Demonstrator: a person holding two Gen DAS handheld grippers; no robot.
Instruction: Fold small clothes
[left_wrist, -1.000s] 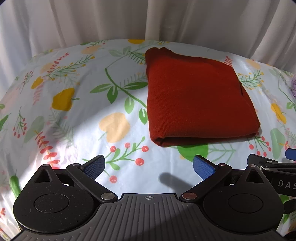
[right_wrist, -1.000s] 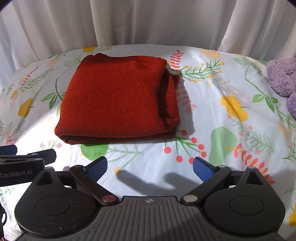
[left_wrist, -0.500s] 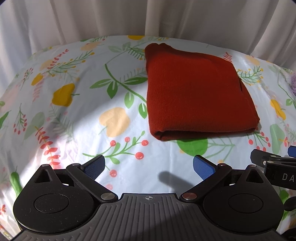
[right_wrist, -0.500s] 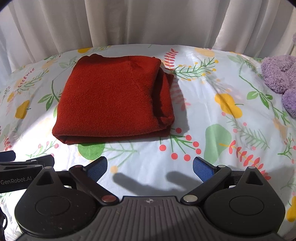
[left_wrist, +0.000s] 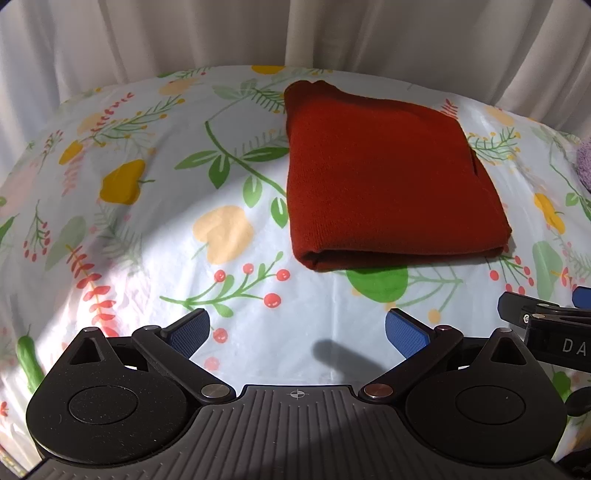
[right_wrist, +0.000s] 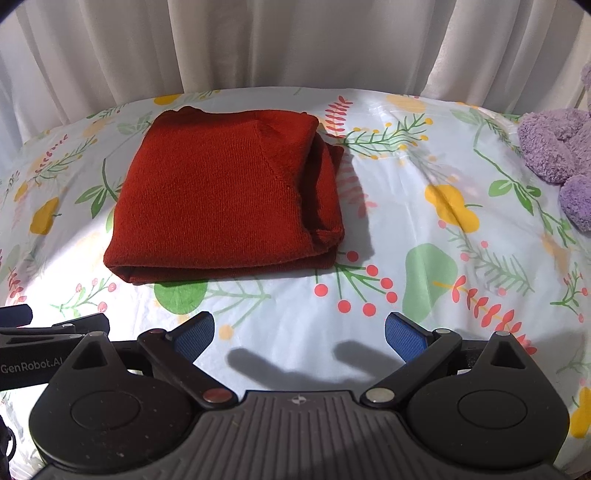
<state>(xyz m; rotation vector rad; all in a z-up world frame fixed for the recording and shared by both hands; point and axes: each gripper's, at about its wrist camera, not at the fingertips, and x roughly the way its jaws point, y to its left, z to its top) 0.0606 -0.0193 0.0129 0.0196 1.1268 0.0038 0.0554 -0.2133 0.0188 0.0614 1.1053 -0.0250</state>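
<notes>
A rust-red knitted garment (left_wrist: 388, 173) lies folded into a thick, roughly square packet on a floral cloth (left_wrist: 147, 221) that covers the bench. The knit is fine-ribbed and matte, with a diagonal seam across its top layer. The fold nearest the cameras is rounded and plump; on the packet's right side several stacked layers show as soft, uneven edges. The packet sits toward the far edge of the bench, nearer the far left corner as the right wrist camera frames it (right_wrist: 225, 199).

The cloth is smooth and slightly glossy, printed with green leaves, yellow fruit shapes and red berries on white. Pleated white curtains (right_wrist: 295, 40) hang behind the far edge. A fluffy purple plush (right_wrist: 557, 155), nubbly in texture, rests at the right edge of the bench, well apart from the garment.

The left gripper (left_wrist: 295, 328) hovers over the near edge with its jaws spread wide and nothing between the blue, mesh-textured pads (left_wrist: 404, 332). The right gripper (right_wrist: 299, 330) sits just beside it, jaws likewise spread and empty. Both are clear of the garment.
</notes>
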